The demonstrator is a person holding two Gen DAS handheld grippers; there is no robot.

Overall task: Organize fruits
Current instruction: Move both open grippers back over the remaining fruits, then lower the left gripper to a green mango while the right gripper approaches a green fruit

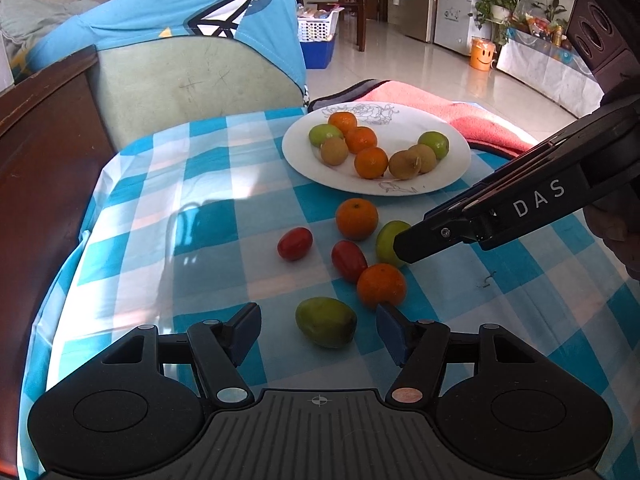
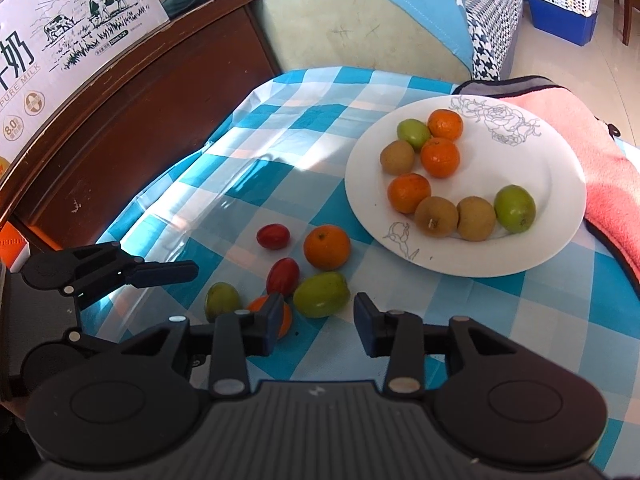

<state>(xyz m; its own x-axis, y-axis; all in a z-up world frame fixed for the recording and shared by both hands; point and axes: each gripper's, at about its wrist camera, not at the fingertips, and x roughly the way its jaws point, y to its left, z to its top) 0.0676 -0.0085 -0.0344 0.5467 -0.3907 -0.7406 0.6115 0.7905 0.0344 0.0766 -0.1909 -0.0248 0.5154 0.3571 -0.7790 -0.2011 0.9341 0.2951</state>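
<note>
Left gripper (image 1: 318,330) hangs spread, pinching nothing; green fruit (image 1: 326,322) lies between its fingers on the checked surface (image 1: 208,216), long axis running left-right. Right gripper (image 2: 316,330) also spread, empty, just short of second green fruit (image 2: 321,294), long axis tilted up-right. Orange (image 2: 280,316) partly hidden behind its finger. Plate (image 2: 560,184) beyond.

In the left wrist view we see the plate (image 1: 452,168) upper right of centre holding eight fruits, six loose fruits on the tablecloth (image 1: 192,200) below it, the chair (image 1: 192,84) upper left.
</note>
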